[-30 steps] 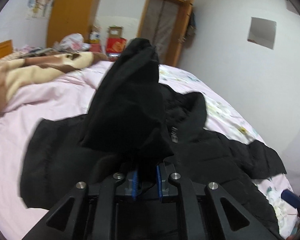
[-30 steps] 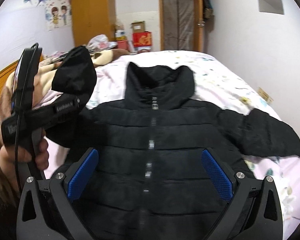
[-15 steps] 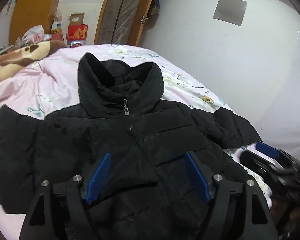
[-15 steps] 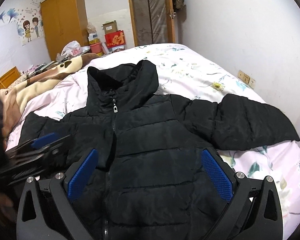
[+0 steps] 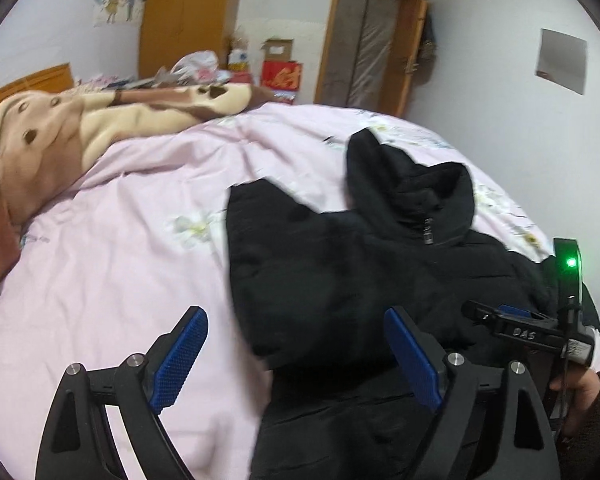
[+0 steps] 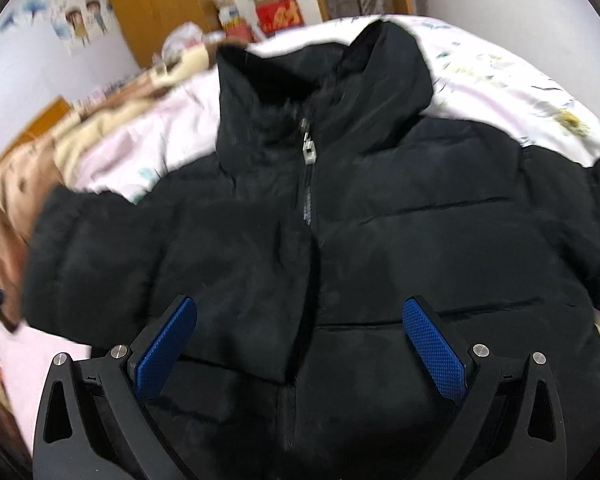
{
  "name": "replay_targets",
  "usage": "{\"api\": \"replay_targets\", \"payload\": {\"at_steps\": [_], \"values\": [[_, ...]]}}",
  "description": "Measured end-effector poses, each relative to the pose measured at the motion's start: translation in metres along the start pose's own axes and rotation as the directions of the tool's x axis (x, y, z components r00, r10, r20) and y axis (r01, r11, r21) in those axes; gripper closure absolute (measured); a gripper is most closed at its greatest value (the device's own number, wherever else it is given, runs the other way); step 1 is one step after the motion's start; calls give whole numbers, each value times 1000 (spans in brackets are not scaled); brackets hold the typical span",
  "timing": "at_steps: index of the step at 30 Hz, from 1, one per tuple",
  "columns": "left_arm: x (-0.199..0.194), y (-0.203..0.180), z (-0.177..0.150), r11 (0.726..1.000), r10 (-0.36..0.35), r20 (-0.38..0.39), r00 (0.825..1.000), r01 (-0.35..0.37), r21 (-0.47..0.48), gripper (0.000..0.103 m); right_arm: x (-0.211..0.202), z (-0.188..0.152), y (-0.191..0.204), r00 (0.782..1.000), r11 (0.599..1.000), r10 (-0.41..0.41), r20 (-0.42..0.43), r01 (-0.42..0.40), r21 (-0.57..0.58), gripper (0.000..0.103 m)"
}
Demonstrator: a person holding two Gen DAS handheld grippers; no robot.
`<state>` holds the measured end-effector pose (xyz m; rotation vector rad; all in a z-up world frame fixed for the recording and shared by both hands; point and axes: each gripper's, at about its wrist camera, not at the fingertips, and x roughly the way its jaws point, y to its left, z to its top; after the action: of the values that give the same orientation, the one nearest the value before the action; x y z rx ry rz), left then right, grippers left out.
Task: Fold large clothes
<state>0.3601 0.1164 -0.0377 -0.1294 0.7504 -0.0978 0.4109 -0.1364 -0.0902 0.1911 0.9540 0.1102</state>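
Note:
A black puffer jacket (image 6: 340, 240) lies front up on the pink bed (image 5: 120, 260), zipped, collar away from me. Its left sleeve (image 5: 284, 248) is folded in over the chest; it also shows in the right wrist view (image 6: 140, 248). My left gripper (image 5: 296, 344) is open and empty above the jacket's left edge. My right gripper (image 6: 300, 332) is open and empty over the jacket's middle, below the zipper pull (image 6: 308, 152). The right gripper also shows at the right edge of the left wrist view (image 5: 516, 324), held by a hand.
A beige and brown blanket (image 5: 80, 128) lies heaped at the bed's far left. Beyond the bed stand a wooden wardrobe (image 5: 184, 20), boxes (image 5: 280, 72) and a door (image 5: 372, 44). A white wall (image 5: 520, 112) runs along the bed's right side.
My left gripper let go of the sleeve, which now lies folded over the chest, then swung left. My right gripper moved in closer over the jacket's front.

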Motion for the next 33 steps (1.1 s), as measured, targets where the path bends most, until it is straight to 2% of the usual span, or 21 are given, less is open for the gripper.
{"api": "replay_targets", "payload": {"at_steps": [2, 4, 6, 8, 11, 14, 17, 20, 23, 28, 33], "values": [[5, 8, -1, 1000, 12, -10, 1000, -12, -23, 13, 11, -2, 7, 999, 1000, 7, -34, -8, -19, 1], [13, 13, -2, 999, 34, -24, 999, -35, -36, 13, 17, -6, 15, 999, 999, 4, -37, -6, -42, 11], [22, 17, -2, 998, 42, -46, 998, -44, -46, 13, 20, -9, 19, 999, 998, -15, -39, 13, -67, 37], [27, 23, -3, 996, 33, -68, 997, -38, -78, 13, 20, -11, 20, 999, 998, -30, -43, 27, -65, 49], [28, 22, -4, 995, 32, -66, 997, -38, -95, 13, 12, -8, 19, 999, 997, -35, -28, 32, -72, 96], [27, 16, -1, 996, 31, -49, 998, -35, -88, 13, -7, -1, 14, 1000, 998, -21, 21, 22, -63, 99], [27, 7, 5, 997, 32, -35, 999, -35, -67, 13, -43, 8, 0, 993, 998, -29, 114, 35, -45, 99], [30, -5, 11, 998, 20, -19, 1000, -21, -53, 13, -67, 15, -20, 984, 998, -60, 166, 61, 0, 99], [44, -19, 17, 999, -1, -46, 999, -1, -48, 13, -82, 20, -42, 970, 990, -138, 202, 136, 23, 99], [81, -46, 27, 998, -42, -95, 995, 39, -41, 13, -77, 24, -76, 960, 975, -219, 175, 211, 65, 99], [123, -56, 32, 998, -21, -153, 988, 12, -63, 13, -50, 14, -98, 969, 972, -228, 90, 222, 73, 99]]}}
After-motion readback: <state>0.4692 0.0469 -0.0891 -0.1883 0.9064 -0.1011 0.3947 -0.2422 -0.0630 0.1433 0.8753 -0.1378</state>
